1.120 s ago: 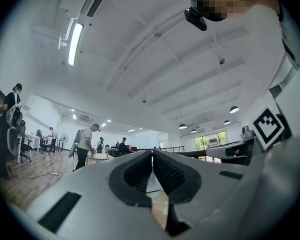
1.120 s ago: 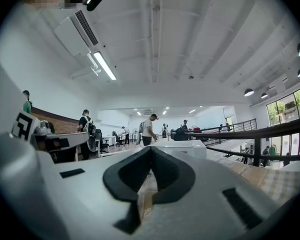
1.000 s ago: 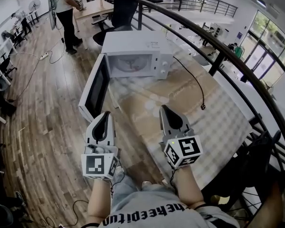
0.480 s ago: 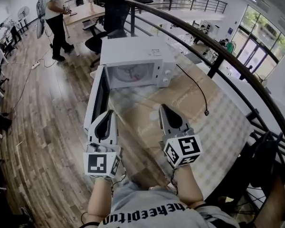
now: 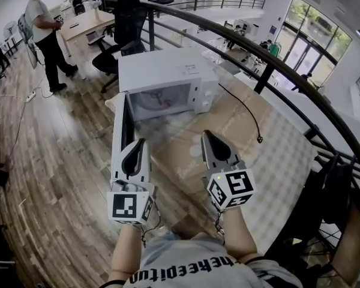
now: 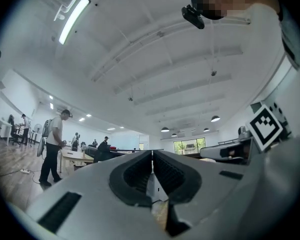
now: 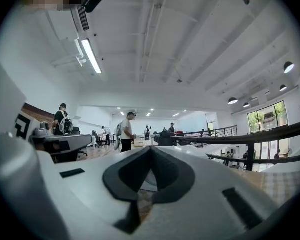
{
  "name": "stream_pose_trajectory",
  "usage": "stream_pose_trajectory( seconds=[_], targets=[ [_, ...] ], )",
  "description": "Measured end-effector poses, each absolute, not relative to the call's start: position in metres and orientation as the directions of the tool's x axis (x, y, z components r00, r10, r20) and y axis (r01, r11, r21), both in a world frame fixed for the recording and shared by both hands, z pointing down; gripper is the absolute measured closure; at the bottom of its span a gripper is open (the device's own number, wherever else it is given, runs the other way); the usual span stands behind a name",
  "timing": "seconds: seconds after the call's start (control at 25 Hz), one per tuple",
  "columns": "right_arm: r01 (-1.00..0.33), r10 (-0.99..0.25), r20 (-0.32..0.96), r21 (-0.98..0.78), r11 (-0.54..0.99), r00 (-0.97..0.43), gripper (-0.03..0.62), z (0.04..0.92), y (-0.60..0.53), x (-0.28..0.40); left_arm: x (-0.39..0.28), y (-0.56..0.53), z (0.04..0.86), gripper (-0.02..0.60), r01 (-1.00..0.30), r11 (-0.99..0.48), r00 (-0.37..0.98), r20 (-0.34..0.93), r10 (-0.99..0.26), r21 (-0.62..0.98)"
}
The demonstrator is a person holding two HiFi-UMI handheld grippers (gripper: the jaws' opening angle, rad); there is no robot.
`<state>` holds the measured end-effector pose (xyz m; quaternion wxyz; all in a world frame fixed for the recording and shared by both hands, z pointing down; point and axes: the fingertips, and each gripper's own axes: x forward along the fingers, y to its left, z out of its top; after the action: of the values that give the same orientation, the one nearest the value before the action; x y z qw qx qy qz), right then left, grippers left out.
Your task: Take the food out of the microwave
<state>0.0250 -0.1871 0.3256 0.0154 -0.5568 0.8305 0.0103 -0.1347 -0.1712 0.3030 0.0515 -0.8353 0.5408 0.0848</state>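
Observation:
A white microwave [image 5: 168, 71] stands on the table with its door [image 5: 121, 131] swung open toward me on the left. Inside its cavity I can make out a pale dish with a reddish bit of food [image 5: 163, 102]; details are too small to tell. My left gripper [image 5: 138, 143] is held in front of the door's edge, jaws shut and empty. My right gripper [image 5: 207, 137] hovers over the table in front of the microwave, short of the cavity, also shut and empty. In the left gripper view the left gripper [image 6: 152, 156] points level across the room, as does the right gripper [image 7: 150, 151] in its view.
The table [image 5: 276, 155] wears a pale checked cloth. A black power cable [image 5: 245, 110] trails from the microwave across it. A dark railing [image 5: 270, 56] curves behind the table. A person [image 5: 43, 32] stands at a desk far left, near an office chair [image 5: 125, 29].
The microwave has come nearer and its open door now shows more edge-on beside my left gripper. Both grippers keep their pose and stay shut.

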Motion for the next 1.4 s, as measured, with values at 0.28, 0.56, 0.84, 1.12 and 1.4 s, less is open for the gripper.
stream_pose_trajectory(
  seconds=[0.28, 0.56, 0.84, 1.12, 1.4],
  targets=[
    [-0.938, -0.938, -0.04, 0.017, 0.345, -0.345, 0.589, 0.322, -0.195, 0.012, -0.139, -0.185, 0.306, 0.571, -0.885, -0.466, 0.454, -0.201, -0.868, 0.018],
    [-0.929, -0.929, -0.014, 0.03, 0.368, -0.369, 0.589, 0.328, -0.221, 0.001, -0.135, -0.205, 0.32, 0.571, -0.877, -0.478, 0.465, -0.176, -0.867, 0.038],
    [-0.893, -0.893, 0.001, 0.042, 0.449, -0.449, 0.589, 0.331, -0.269, -0.009, -0.131, -0.235, 0.325, 0.571, -0.899, -0.436, 0.425, -0.158, -0.891, 0.039],
    [-0.855, -0.858, 0.026, 0.072, 0.513, -0.512, 0.589, 0.337, -0.332, -0.007, -0.122, -0.275, 0.328, 0.571, -0.921, -0.388, 0.377, -0.163, -0.912, 0.038],
    [-0.819, -0.821, 0.117, 0.073, 0.568, -0.559, 0.588, 0.384, -0.387, -0.014, -0.122, -0.305, 0.347, 0.571, -0.938, -0.343, 0.335, -0.121, -0.934, 0.047]
  ],
)
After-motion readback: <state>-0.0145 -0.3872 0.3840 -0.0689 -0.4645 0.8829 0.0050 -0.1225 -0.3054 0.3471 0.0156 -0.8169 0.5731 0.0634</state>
